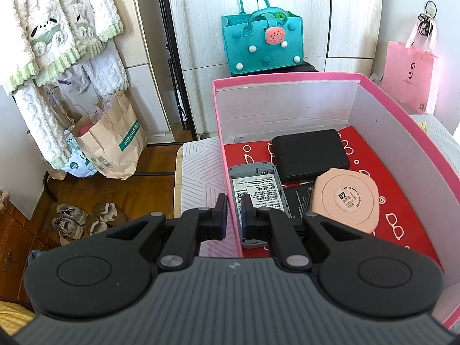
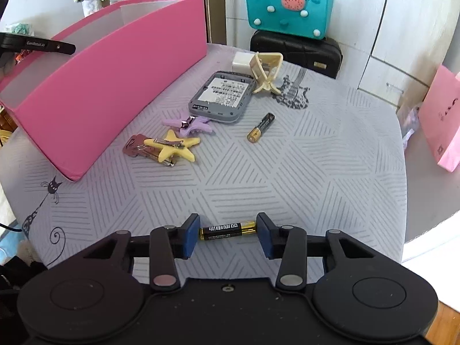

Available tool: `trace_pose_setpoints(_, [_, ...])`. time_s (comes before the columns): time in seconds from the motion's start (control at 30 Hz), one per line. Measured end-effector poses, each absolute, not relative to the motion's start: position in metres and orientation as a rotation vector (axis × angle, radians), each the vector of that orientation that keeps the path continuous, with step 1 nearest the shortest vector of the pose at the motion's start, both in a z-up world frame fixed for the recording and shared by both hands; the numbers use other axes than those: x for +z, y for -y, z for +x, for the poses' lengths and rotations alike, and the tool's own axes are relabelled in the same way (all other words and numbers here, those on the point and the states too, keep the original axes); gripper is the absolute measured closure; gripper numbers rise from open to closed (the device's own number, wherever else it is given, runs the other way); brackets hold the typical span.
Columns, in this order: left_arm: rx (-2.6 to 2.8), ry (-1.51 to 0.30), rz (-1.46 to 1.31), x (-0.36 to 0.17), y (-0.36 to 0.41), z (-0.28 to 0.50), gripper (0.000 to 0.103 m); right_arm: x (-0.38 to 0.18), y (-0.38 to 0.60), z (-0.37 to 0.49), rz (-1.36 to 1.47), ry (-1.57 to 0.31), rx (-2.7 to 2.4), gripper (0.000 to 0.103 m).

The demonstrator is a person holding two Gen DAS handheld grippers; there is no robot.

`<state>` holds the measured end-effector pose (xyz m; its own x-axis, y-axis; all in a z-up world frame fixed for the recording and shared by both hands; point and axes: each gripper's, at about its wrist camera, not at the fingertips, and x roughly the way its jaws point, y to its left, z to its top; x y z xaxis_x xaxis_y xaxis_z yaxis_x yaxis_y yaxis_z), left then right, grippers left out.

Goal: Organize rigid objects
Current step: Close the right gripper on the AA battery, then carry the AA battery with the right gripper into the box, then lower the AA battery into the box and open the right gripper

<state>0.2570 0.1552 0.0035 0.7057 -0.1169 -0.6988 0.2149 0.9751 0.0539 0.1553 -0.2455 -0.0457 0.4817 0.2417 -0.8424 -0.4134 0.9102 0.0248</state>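
My left gripper [image 1: 233,210] straddles the left wall of the pink box [image 1: 221,143], jaws narrowly apart, one finger outside and one inside. Inside lie a grey device [image 1: 256,195], a black case [image 1: 309,155], a thin black battery pack [image 1: 297,198] and a pink round compact [image 1: 348,198]. My right gripper [image 2: 228,231] is closed end to end on a black and gold battery [image 2: 227,230] just above the table. On the table lie another battery [image 2: 260,128], a grey device [image 2: 222,96], a yellow star clip [image 2: 172,146], keys [image 2: 135,148], a purple clip [image 2: 188,125], a cream claw clip [image 2: 266,72] and a white cube [image 2: 241,61].
The pink box [image 2: 100,86] stands at the table's left. A teal felt bag [image 2: 287,5] sits on a black case [image 2: 296,49] behind the table. A pink paper bag [image 2: 442,120] hangs at the right. Paper bags [image 1: 112,143] and shoes [image 1: 72,221] are on the floor at left.
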Motion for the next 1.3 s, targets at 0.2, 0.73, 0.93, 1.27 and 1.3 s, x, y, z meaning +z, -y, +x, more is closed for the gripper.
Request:
trace_pose_setpoints(0.2, [-0.185, -0.766, 0.139, 0.003, -0.157, 0.256, 0.095, -0.028, 0.237, 0.16, -0.165, -0.924, 0.442, 0.055])
trace_pose_setpoints(0.73, [-0.189, -0.765, 0.12, 0.004, -0.16, 0.256, 0.095, 0.058, 0.136, 0.196, -0.145, -0.663, 0.818, 0.055])
trace_pose_setpoints(0.93, [-0.19, -0.765, 0.113, 0.004, -0.16, 0.257, 0.095, 0.051, 0.077, 0.23, -0.242, -0.72, 0.906, 0.055])
trace_pose_setpoints(1.27, [-0.187, -0.765, 0.102, 0.004, -0.161, 0.256, 0.096, 0.023, -0.005, 0.31, -0.225, -0.947, 0.914, 0.054])
trace_pose_setpoints(1.3, [-0.189, -0.765, 0.098, 0.004, -0.161, 0.256, 0.096, 0.021, -0.007, 0.315, -0.221, -0.948, 0.899, 0.054])
